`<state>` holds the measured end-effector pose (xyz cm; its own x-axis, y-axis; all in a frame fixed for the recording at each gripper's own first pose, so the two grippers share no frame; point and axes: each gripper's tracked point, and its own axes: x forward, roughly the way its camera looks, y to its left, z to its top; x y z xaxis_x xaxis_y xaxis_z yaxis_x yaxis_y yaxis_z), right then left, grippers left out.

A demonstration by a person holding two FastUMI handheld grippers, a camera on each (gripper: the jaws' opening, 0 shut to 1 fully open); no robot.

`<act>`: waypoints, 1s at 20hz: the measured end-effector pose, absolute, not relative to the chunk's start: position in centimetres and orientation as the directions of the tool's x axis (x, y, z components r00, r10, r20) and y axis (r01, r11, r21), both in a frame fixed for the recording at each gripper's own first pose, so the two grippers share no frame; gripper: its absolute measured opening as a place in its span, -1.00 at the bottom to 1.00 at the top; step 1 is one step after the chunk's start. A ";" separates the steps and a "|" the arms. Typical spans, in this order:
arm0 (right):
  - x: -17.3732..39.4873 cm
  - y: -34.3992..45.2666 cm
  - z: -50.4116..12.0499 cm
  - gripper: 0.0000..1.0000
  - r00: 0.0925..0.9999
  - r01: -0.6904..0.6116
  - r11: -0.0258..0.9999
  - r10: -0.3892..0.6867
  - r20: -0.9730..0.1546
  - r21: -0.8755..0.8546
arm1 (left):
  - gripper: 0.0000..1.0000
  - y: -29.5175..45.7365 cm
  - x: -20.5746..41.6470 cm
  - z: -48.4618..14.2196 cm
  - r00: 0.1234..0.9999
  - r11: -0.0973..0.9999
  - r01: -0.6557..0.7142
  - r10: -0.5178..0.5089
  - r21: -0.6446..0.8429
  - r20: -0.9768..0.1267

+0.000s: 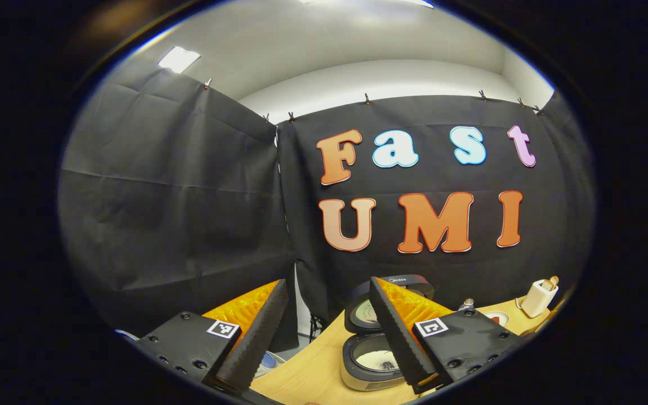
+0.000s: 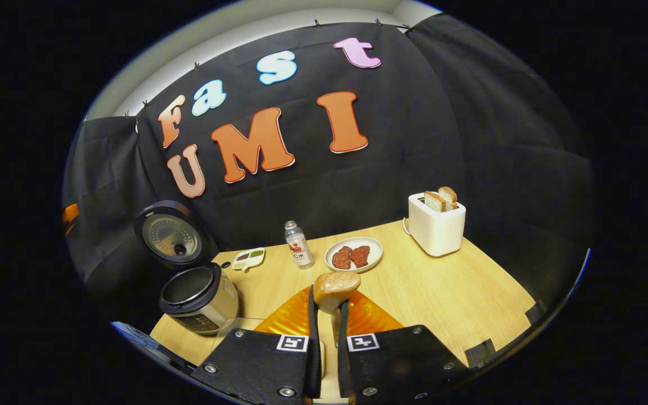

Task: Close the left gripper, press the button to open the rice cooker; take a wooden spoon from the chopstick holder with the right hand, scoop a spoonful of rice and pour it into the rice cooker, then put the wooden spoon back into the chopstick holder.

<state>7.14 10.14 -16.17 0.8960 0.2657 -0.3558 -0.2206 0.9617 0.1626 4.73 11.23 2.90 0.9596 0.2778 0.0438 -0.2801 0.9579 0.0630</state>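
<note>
Two grippers are seen, one spread wide over the rice cooker (image 2: 199, 298), the other clamped on the wooden spoon (image 2: 333, 291).

In the left gripper view, the left gripper (image 1: 328, 332) is held with its fingers wide apart and nothing between them; the rice cooker is seen just beyond its right finger, lid raised, pale rice in the pot. In the right gripper view, right of the rice cooker, a small dish (image 2: 248, 259), a bottle (image 2: 298, 244) and a plate (image 2: 354, 254) are set on the table (image 2: 459, 292), and a toaster (image 2: 435, 224) holding bread farther right. The spoon's handle is pinched between both fingers of the right gripper (image 2: 325, 332), bowl upward. The chopstick holder cannot be made out.
</note>
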 end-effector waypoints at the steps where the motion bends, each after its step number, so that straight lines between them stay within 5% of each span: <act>1: 6.6 11.1 -15.5 -0.78 0.900 -0.230 0.960 0.273 -0.341 0.160 | 0.87 11.5 5.1 2.5 0.963 0.962 -0.268 0.266 0.056 0.034; 8: 3.0 18.9 -16.4 -0.79 0.869 -0.339 0.932 0.362 -0.338 0.127 | 0.87 14.0 8.3 2.5 0.983 0.981 -0.184 0.182 0.059 0.028; 20: 2.0 20.7 -25.2 -0.78 0.858 -0.288 0.949 0.197 -0.474 -0.126 | 1.00 18.4 10.7 1.1 0.994 0.991 -0.107 0.106 0.087 0.014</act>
<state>2.02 20.68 -25.16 0.8581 0.1974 -0.4740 -0.2879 0.9494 -0.1259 10.66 18.35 1.15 0.9943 0.1060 0.0141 -0.1068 0.9905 0.0865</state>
